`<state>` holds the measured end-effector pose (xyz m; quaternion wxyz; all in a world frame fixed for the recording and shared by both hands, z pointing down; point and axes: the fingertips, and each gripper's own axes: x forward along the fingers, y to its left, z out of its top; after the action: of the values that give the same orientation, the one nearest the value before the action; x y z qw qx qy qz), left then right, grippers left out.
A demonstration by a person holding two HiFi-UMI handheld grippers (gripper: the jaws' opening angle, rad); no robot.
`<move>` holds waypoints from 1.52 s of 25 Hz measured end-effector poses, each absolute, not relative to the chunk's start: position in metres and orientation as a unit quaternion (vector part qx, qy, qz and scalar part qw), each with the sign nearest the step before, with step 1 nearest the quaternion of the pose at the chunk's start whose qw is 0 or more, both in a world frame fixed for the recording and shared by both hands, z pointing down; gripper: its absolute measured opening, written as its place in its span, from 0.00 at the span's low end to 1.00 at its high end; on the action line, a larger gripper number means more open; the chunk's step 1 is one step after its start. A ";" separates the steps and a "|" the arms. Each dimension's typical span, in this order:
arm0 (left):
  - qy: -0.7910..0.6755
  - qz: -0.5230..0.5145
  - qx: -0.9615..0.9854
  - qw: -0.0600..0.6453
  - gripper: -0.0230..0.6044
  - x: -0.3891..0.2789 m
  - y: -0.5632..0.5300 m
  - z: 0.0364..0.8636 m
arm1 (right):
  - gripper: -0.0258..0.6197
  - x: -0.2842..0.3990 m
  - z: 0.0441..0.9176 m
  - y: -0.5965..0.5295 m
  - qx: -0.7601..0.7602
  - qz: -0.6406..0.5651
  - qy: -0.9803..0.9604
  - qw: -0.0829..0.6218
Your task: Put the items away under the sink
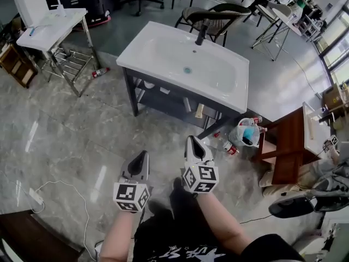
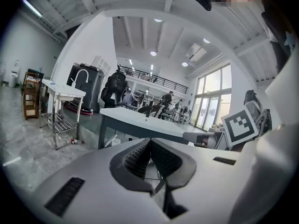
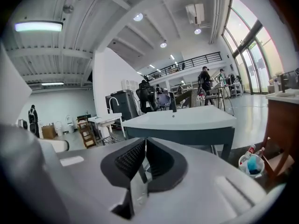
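Two grey handheld grippers, each carrying a marker cube, are held out over a marbled grey floor towards a white rectangular ceramic sink (image 1: 175,84) on a dark metal frame. The left gripper (image 1: 143,154) has its ribbed black pads pressed together with nothing between them. The right gripper (image 1: 191,140), just beside it, is likewise closed and empty. A black faucet (image 1: 202,33) stands at the sink's far edge, ahead of the right gripper.

Ahead and to the right of the right gripper, on the floor by the frame's front right leg, sits a white plastic tub (image 1: 240,130) holding something blue. A few small red-capped bottles (image 1: 229,148) lie just beside the tub. On the dark lower shelf (image 1: 158,103) beneath the basin, ahead of both tools, lies what appears to be a pale bottle (image 1: 199,111), too small to identify with certainty. A brown wooden side table (image 1: 289,141) stands beyond the tub, further to the right. Well off to the left of the left gripper is a second white sink on a steel stand (image 1: 52,29).
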<state>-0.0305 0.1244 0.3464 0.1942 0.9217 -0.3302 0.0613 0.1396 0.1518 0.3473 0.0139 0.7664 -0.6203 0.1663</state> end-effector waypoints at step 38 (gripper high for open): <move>-0.386 0.007 0.913 0.130 0.05 -0.084 0.143 0.241 | 0.04 0.104 0.245 0.177 0.669 0.104 -0.736 0.014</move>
<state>-0.0839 0.1435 0.2412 0.1300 0.9134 -0.3856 0.0070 0.1037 0.1774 0.2449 0.0139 0.6688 -0.7359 0.1045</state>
